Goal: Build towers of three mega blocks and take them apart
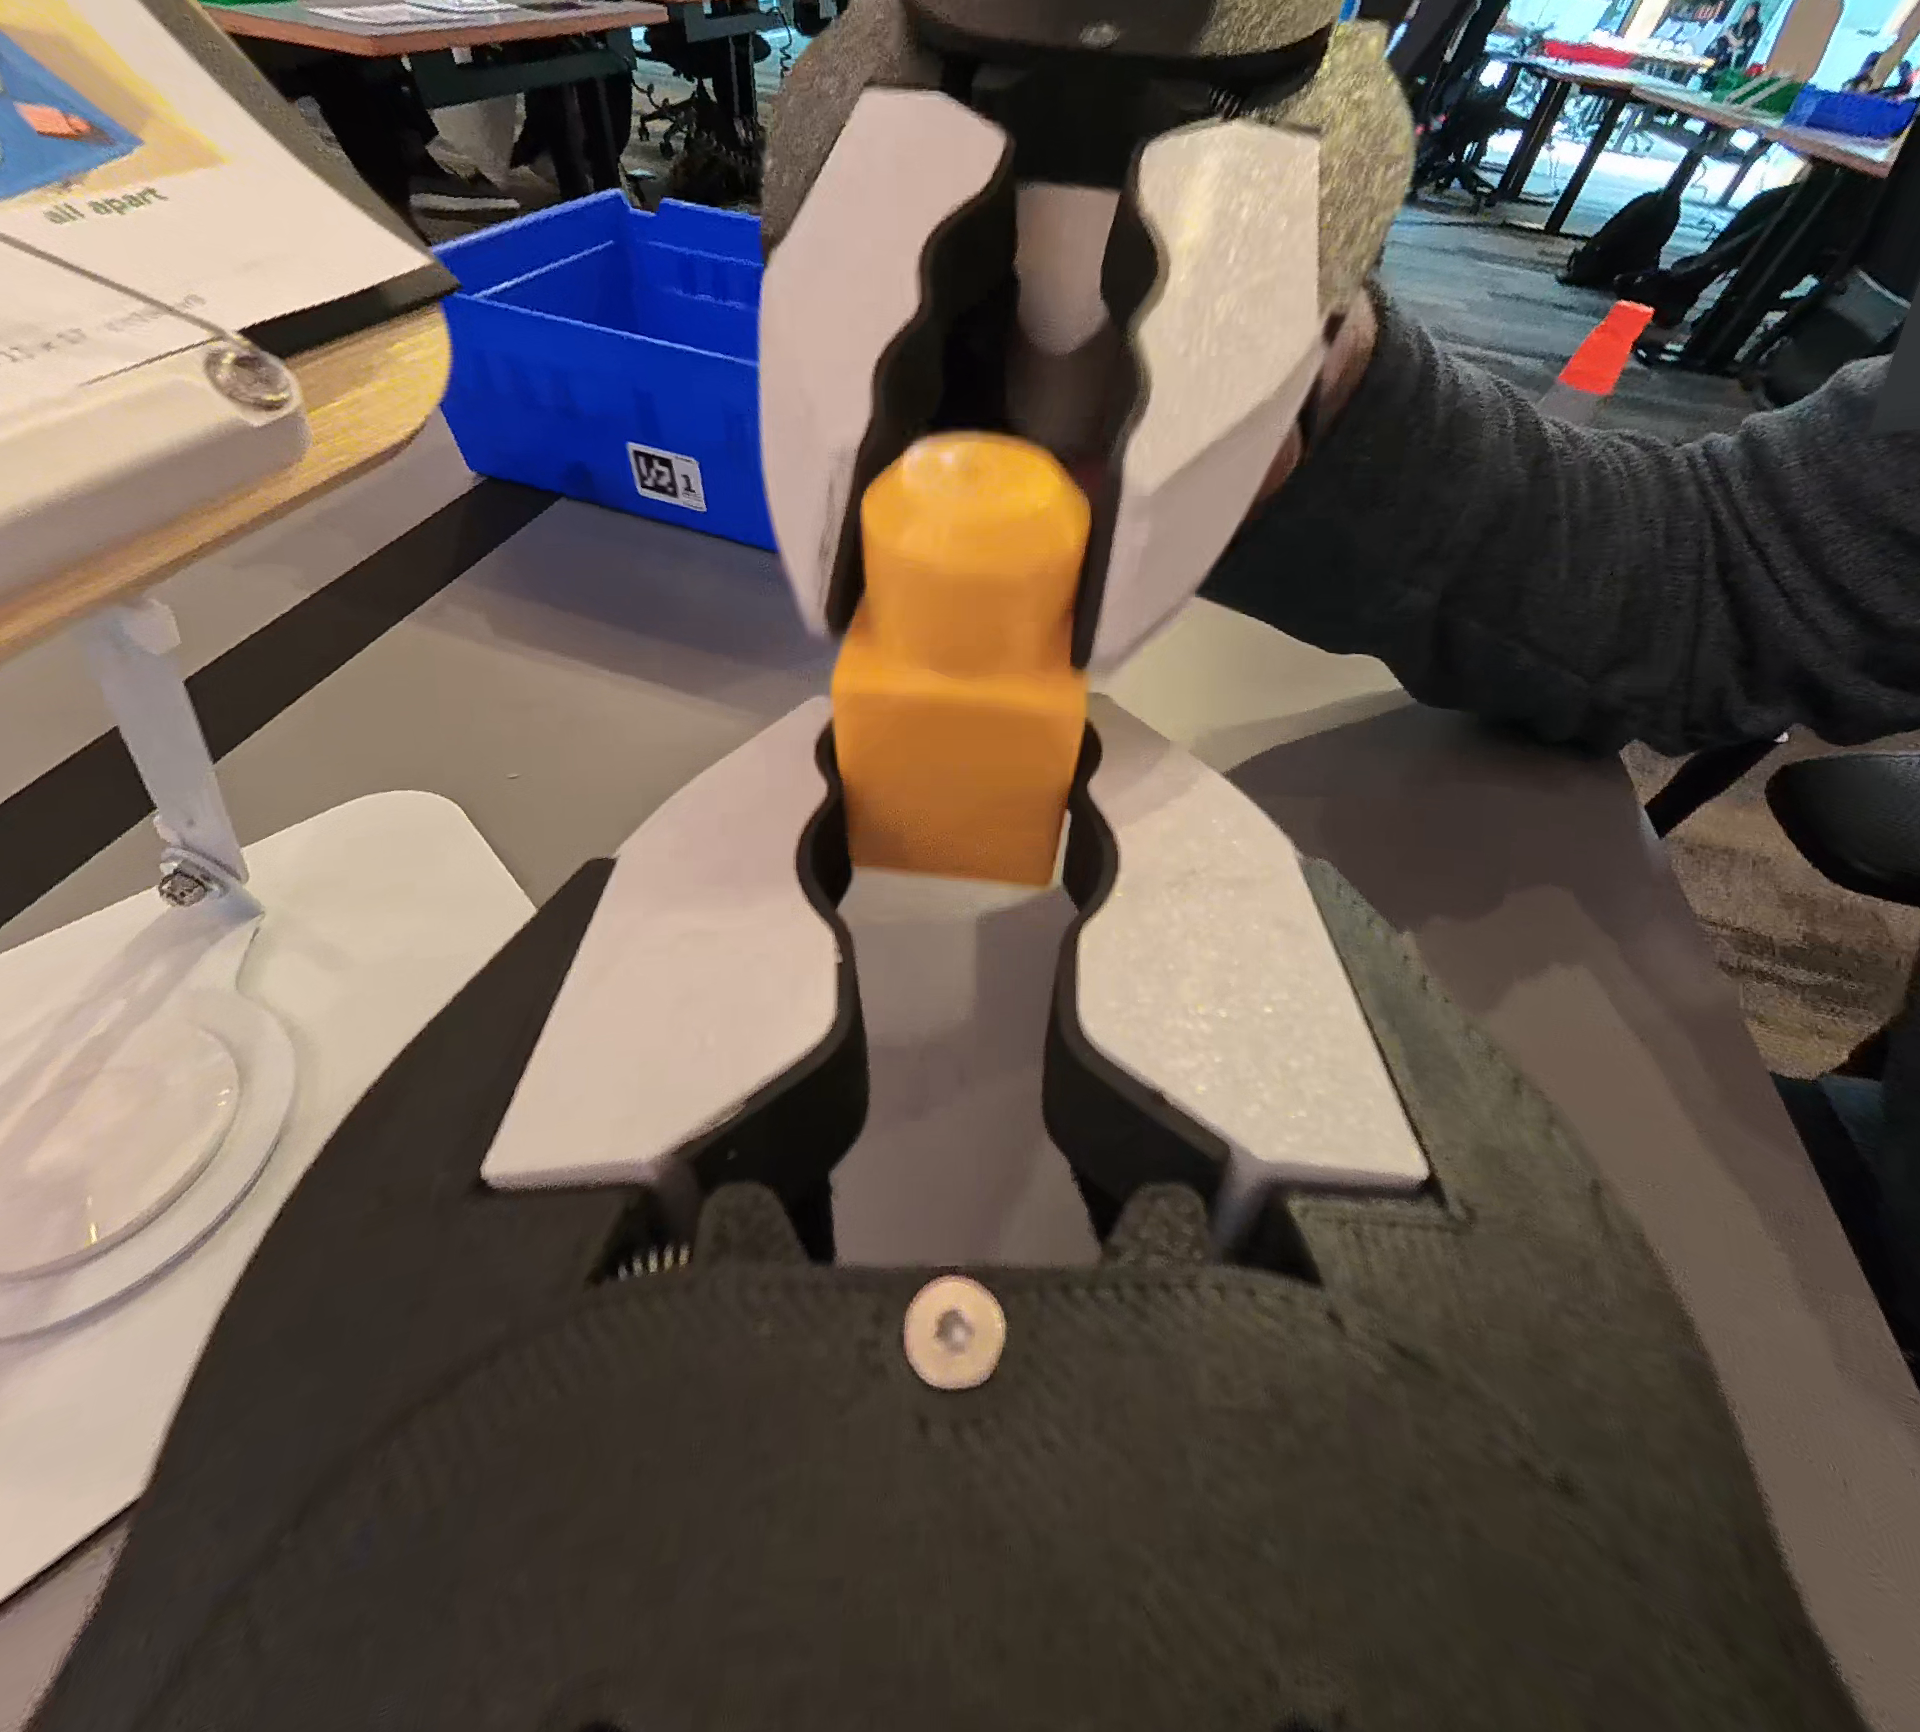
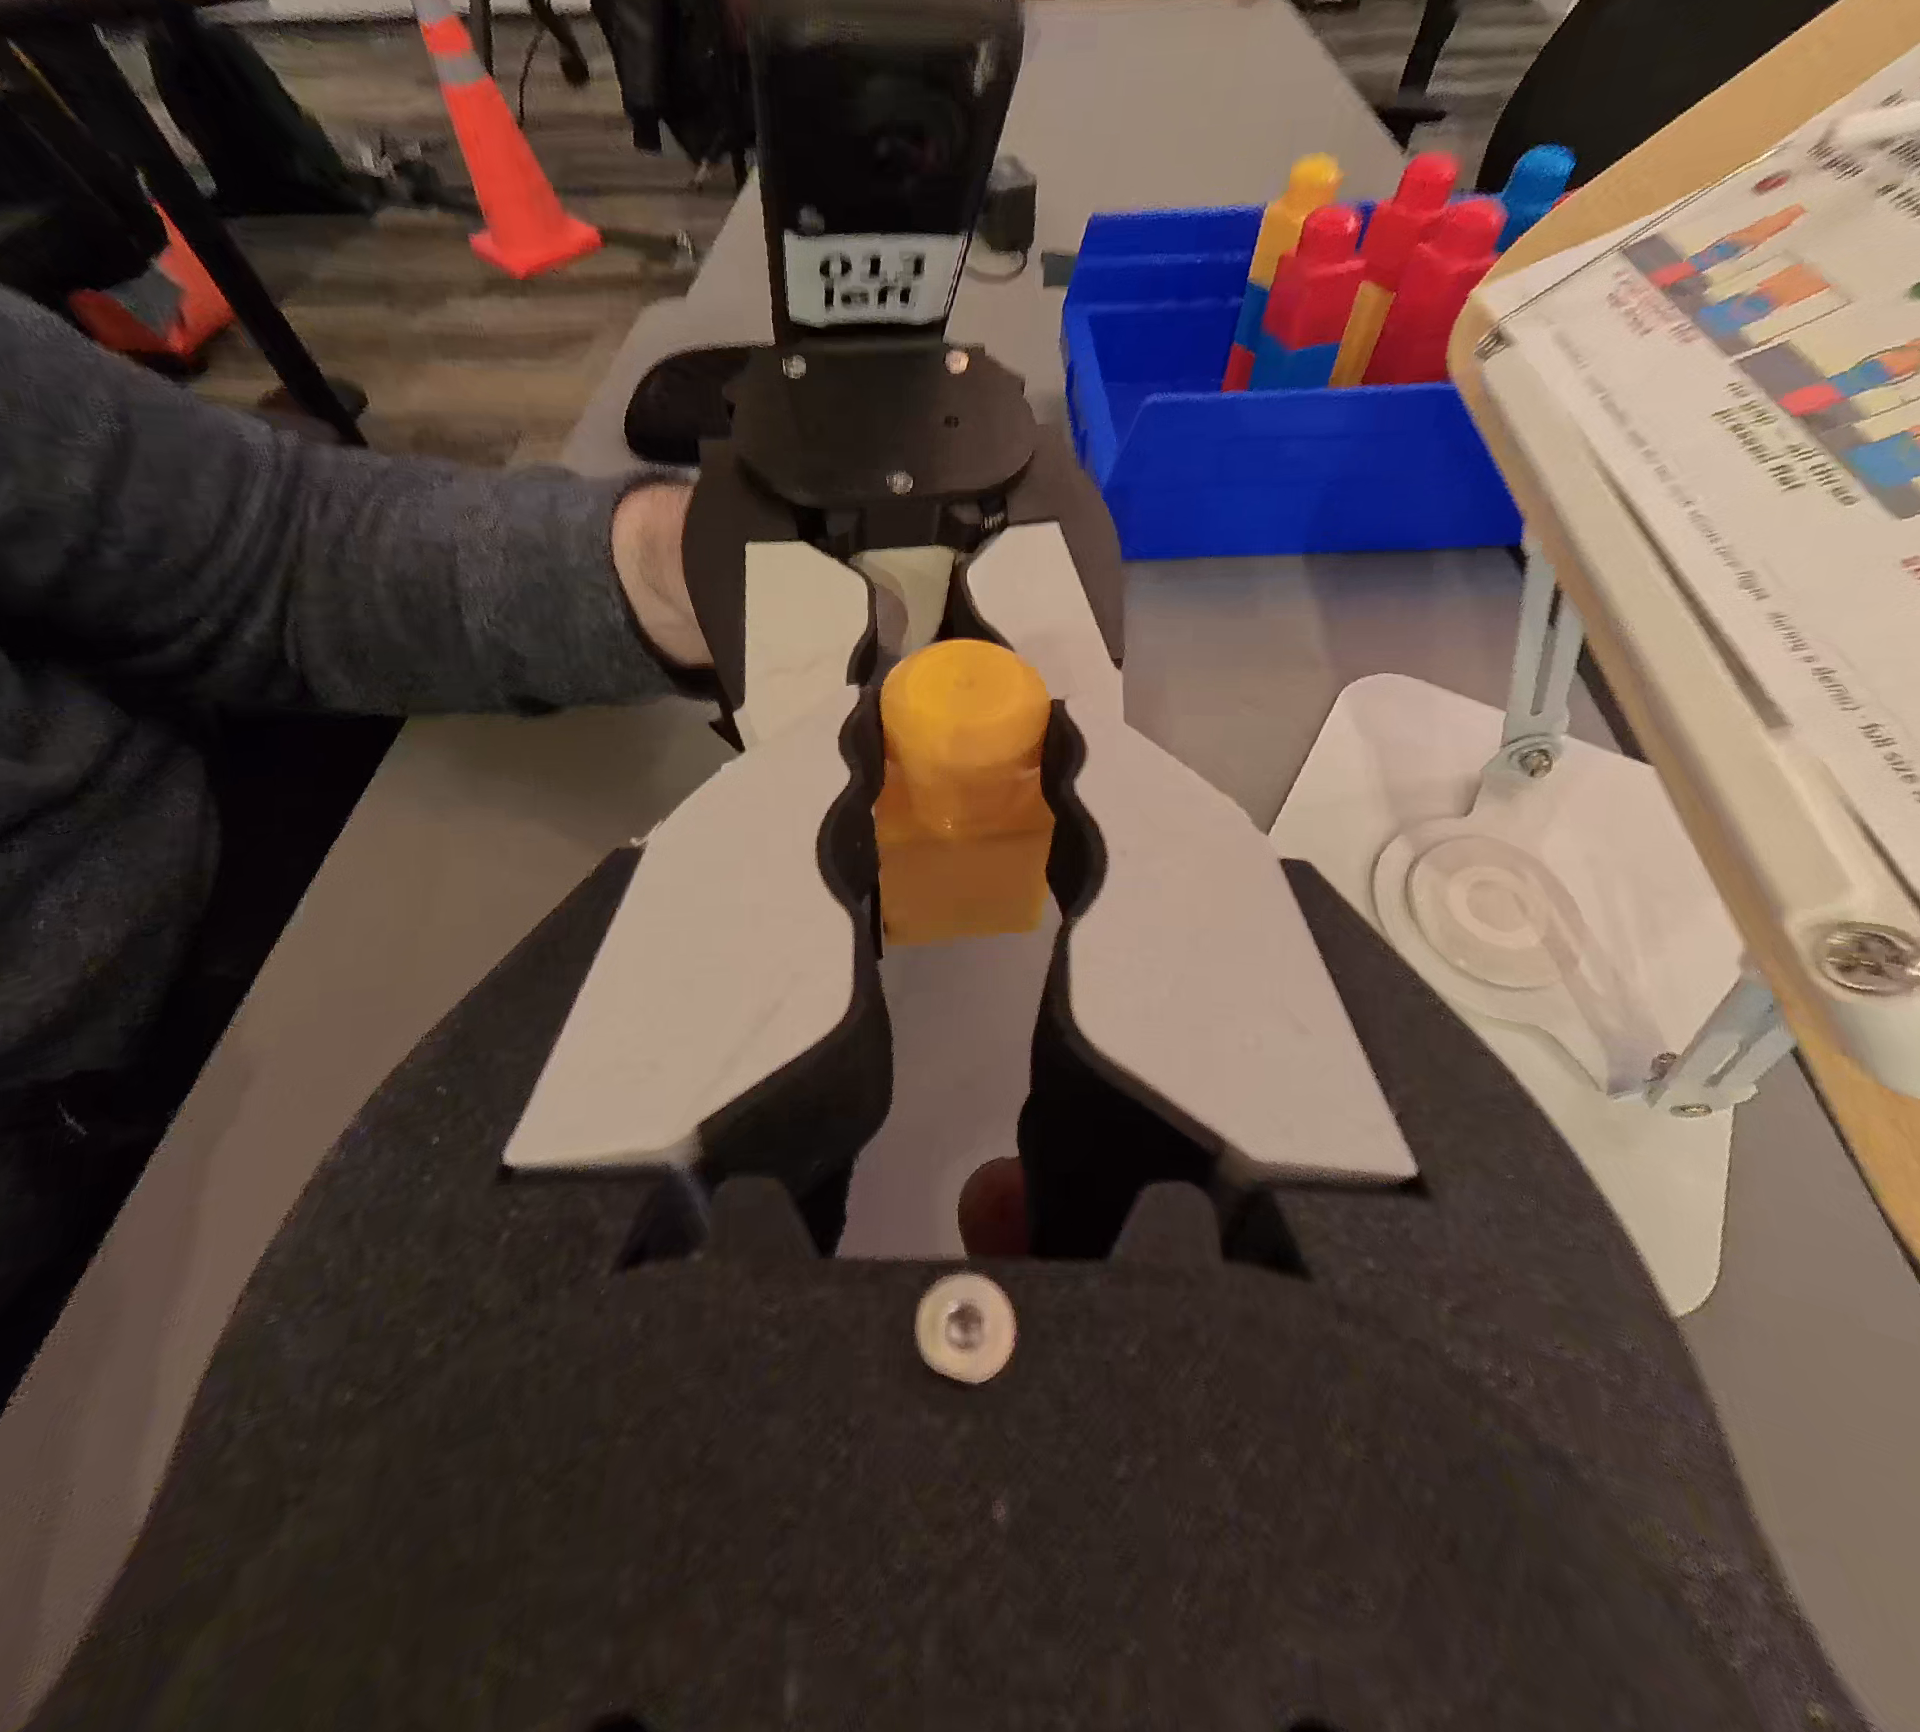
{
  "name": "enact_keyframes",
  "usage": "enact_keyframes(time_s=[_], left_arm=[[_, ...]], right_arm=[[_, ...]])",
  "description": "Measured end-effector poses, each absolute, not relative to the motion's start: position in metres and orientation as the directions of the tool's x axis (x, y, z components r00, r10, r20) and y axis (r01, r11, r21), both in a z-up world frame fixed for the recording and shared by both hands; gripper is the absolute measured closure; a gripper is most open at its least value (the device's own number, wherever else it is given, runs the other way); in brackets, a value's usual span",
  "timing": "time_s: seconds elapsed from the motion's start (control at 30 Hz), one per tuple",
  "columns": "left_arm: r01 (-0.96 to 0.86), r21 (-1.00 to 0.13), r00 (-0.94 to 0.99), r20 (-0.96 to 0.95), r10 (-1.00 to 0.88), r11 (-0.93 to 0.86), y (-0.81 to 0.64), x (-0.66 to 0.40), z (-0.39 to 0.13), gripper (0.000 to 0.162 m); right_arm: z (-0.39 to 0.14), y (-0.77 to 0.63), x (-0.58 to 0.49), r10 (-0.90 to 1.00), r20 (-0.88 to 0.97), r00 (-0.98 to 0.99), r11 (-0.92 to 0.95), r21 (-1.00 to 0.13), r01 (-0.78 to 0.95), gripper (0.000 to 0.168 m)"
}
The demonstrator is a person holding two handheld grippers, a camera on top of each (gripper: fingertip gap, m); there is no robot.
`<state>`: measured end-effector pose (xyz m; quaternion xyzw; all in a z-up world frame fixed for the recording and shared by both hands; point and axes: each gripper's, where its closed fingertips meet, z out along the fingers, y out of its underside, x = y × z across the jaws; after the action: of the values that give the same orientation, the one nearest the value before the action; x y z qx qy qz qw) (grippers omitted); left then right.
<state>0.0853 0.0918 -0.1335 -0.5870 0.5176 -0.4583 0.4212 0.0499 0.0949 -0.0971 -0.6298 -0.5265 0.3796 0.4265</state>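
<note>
1. Where the left wrist view looked along its own fingers, the left tongs were clamped on the square base of a single-stud orange plastic mega block, held above the grey tabletop. The right tongs faced them, closed around the block's round stud. A blue plastic bin stood behind on the left.
2. In the right wrist view, the right tongs gripped the same orange block at its stud and shoulders, while the left tongs met it from the far side. Red, blue and yellow block towers stood in a blue bin at right.
</note>
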Motion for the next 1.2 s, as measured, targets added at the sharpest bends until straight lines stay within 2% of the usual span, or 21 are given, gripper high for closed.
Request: enact_keyframes(time_s=[0.07, 0.13, 0.27, 0.3, 0.5, 0.63, 0.73, 0.8, 0.87, 1.03, 1.2], left_arm=[[-0.215, -0.969, 0.065, 0.110, -0.992, -0.122, 0.097, 0.084, -0.134, 0.120], [-0.216, -0.968, 0.082, 0.113, -0.990, -0.129, 0.101, 0.082, -0.136, 0.126], [-0.206, -0.971, 0.105, 0.102, -0.989, -0.122, 0.105, 0.078, -0.135, 0.158], [-0.198, -0.973, 0.116, 0.097, -0.988, -0.119, 0.107, 0.077, -0.134, 0.162], [-0.188, -0.973, 0.130, 0.108, -0.986, -0.131, 0.111, 0.076, -0.135, 0.162], [-0.201, -0.970, 0.131, 0.112, -0.985, -0.137, 0.112, 0.078, -0.140, 0.162], [-0.207, -0.968, 0.126, 0.117, -0.985, -0.141, 0.112, 0.079, -0.143, 0.162], [-0.214, -0.965, 0.118, 0.126, -0.985, -0.149, 0.111, 0.080, -0.145, 0.162], [-0.218, -0.964, 0.121, 0.127, -0.984, -0.151, 0.112, 0.081, -0.147, 0.162], [-0.221, -0.963, 0.119, 0.133, -0.984, -0.157, 0.112, 0.081, -0.149, 0.162], [-0.206, -0.965, 0.120, 0.138, -0.983, -0.161, 0.113, 0.079, -0.146, 0.162]], right_arm=[[-0.086, 0.099, 0.058, 0.983, -0.046, 0.179, -0.097, -0.951, 0.293, 0.139], [-0.075, 0.107, 0.073, 0.973, -0.015, 0.232, -0.081, -0.958, 0.276, 0.139], [-0.046, 0.130, 0.134, 0.908, 0.052, 0.416, -0.058, -0.967, 0.249, 0.139], [-0.041, 0.138, 0.156, 0.871, 0.077, 0.485, -0.058, -0.965, 0.257, 0.139], [-0.047, 0.177, 0.300, 0.589, 0.074, 0.805, -0.200, -0.952, 0.233, 0.139], [-0.087, 0.191, 0.364, 0.431, 0.010, 0.902, -0.365, -0.912, 0.184, 0.139], [-0.125, 0.193, 0.382, 0.402, -0.113, 0.909, -0.513, -0.850, 0.121, 0.139], [-0.142, 0.198, 0.399, 0.322, -0.111, 0.940, -0.563, -0.821, 0.096, 0.135], [-0.147, 0.200, 0.403, 0.304, -0.120, 0.945, -0.580, -0.810, 0.084, 0.125], [-0.136, 0.199, 0.401, 0.283, -0.045, 0.958, -0.564, -0.816, 0.128, 0.125], [-0.096, 0.199, 0.372, 0.350, -0.015, 0.937, -0.421, -0.896, 0.143, 0.131]])
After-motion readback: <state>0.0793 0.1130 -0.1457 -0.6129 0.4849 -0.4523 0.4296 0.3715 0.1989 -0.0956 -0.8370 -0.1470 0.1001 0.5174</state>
